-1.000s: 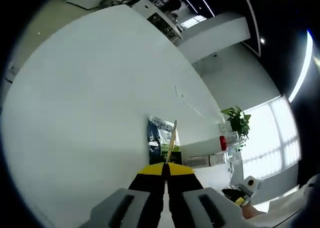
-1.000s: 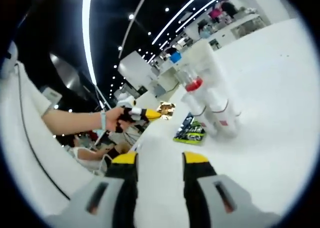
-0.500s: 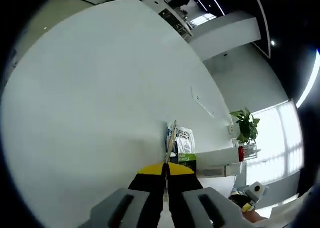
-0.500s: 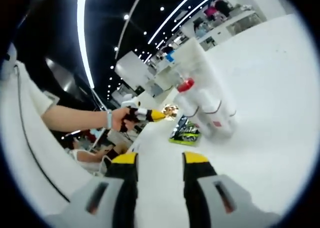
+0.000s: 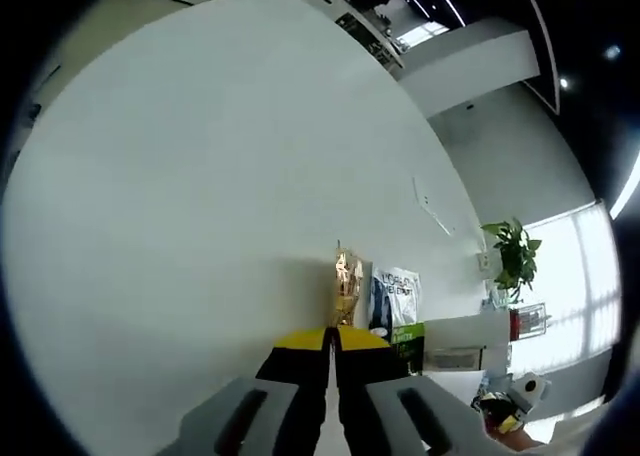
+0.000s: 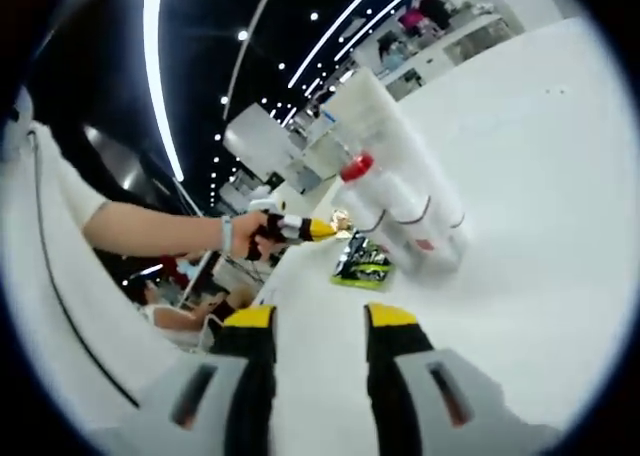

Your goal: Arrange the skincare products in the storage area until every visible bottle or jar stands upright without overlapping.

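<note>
white table (image 6: 540, 176) | green sachet (image 6: 362, 267) flat | bottles (image 6: 415, 211) lying

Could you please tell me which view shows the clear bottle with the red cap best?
The right gripper view: the clear bottle with the red cap stands on the white table in a clear storage box, large and whole. In the left gripper view the same bottle is tiny at the edge.

In the left gripper view, the left gripper (image 5: 329, 351) rises from the bottom centre: two grey moulded bases, each with a dark slot, carrying black jaws capped in yellow. The right gripper (image 6: 319, 321) in the right gripper view has the same build, with grey bases, black jaws and yellow tips. At the left of that view the person wears a white short sleeve (image 6: 60, 191) and what looks like a pale blue wristband (image 6: 227, 235), though it is small.
</note>
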Available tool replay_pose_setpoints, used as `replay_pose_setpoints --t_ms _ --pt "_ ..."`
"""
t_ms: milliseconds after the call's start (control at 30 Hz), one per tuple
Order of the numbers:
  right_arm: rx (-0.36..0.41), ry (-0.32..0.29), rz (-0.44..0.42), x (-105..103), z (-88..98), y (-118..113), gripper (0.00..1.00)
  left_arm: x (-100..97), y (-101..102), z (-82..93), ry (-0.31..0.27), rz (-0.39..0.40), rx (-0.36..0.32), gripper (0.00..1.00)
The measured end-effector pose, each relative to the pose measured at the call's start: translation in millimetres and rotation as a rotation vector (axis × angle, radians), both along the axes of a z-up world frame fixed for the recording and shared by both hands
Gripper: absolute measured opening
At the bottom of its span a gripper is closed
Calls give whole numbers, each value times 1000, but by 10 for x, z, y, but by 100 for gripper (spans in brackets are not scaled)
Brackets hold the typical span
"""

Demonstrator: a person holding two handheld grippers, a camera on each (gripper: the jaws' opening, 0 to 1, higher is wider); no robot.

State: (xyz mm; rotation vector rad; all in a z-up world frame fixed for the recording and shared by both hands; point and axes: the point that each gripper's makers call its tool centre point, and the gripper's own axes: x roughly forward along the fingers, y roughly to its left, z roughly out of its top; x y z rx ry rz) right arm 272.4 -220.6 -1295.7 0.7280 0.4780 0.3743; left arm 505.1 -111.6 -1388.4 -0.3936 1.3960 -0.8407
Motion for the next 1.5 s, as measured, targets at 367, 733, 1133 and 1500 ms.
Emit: replay_pose_setpoints --t_ms 367,733,1133,1500 --pt "-5 14 -5 -19 -55 3 33 -10 24 -42 -46 -98 88 3" --pt "-21 17 -21 -38 -77 27 33 20 29 -34 -24 -95 93 4" --pt "-36 10 -34 -75 -48 28 32 53 50 -40 -7 -94 129 8" --pt "-41 5 -35 -119 -34 43 32 57 152 7 -20 -76 152 15"
